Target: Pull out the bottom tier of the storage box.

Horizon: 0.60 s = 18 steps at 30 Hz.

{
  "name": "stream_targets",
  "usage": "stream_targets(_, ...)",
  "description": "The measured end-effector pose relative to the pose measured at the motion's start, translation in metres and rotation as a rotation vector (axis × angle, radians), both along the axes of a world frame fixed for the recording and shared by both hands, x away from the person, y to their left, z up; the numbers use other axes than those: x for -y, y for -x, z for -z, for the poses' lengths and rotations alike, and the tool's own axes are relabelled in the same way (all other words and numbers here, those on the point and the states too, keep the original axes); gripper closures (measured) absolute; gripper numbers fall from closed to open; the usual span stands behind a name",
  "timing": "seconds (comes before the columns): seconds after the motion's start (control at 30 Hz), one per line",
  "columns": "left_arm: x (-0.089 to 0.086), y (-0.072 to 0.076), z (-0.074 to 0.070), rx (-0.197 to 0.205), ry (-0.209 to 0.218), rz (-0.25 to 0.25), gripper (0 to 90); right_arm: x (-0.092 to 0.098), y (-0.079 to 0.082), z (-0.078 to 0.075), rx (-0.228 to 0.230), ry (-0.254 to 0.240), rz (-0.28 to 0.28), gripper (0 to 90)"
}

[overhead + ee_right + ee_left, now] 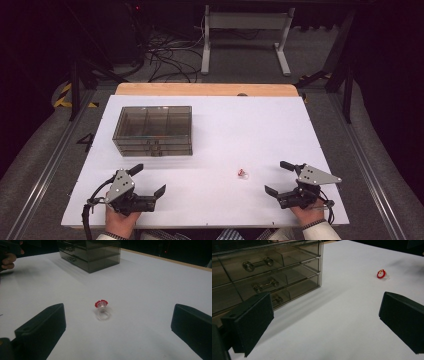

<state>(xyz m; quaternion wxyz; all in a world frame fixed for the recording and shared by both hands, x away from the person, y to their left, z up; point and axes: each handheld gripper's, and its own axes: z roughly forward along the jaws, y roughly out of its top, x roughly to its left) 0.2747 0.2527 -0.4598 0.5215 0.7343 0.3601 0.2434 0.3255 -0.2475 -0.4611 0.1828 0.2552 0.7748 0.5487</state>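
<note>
L gripper (pixel 150 181) low over the white table (pixel 225 130), jaws wide, nothing between; aimed past the front corner of the smoked-plastic drawer box (pixel 153 131). R gripper (pixel 280 178) also wide, empty. Clear ring w/ red top (pixel 101 308) lies on the table ahead of R jaws, not touching; between the two grippers, nearer R, well apart from the box.

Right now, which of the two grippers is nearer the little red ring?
The right gripper. The ring lies on the bare table just ahead of its open fingers, while the left gripper sits farther off, in front of the drawer box.
</note>
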Motion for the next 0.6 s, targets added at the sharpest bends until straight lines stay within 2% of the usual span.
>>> stream_targets(0.23,0.0006,-0.0003,-0.0001,-0.007,-0.004,0.024,0.5,-0.0002,-0.0004,0.0008,-0.001,0.006,0.003,0.6)
stream_targets(0.37,0.0009,-0.0006,-0.0003,0.007,-0.013,0.014,0.7,-0.0006,-0.0008,0.0012,-0.005,0.012,0.003,1.1)
stream_targets(0.5,-0.0004,-0.0009,-0.0003,-0.007,-0.004,0.011,0.9,-0.0019,-0.0021,0.0018,-0.019,0.021,0.004,1.5)
stream_targets(0.57,-0.0012,-0.0008,-0.0007,-0.015,0.023,0.008,1.1,-0.0026,-0.0019,0.0021,-0.021,0.025,0.002,1.5)
stream_targets(0.6,-0.002,-0.0009,-0.0014,-0.014,0.02,0.006,1.1,-0.0025,-0.0019,0.0023,-0.021,0.024,0.001,1.5)
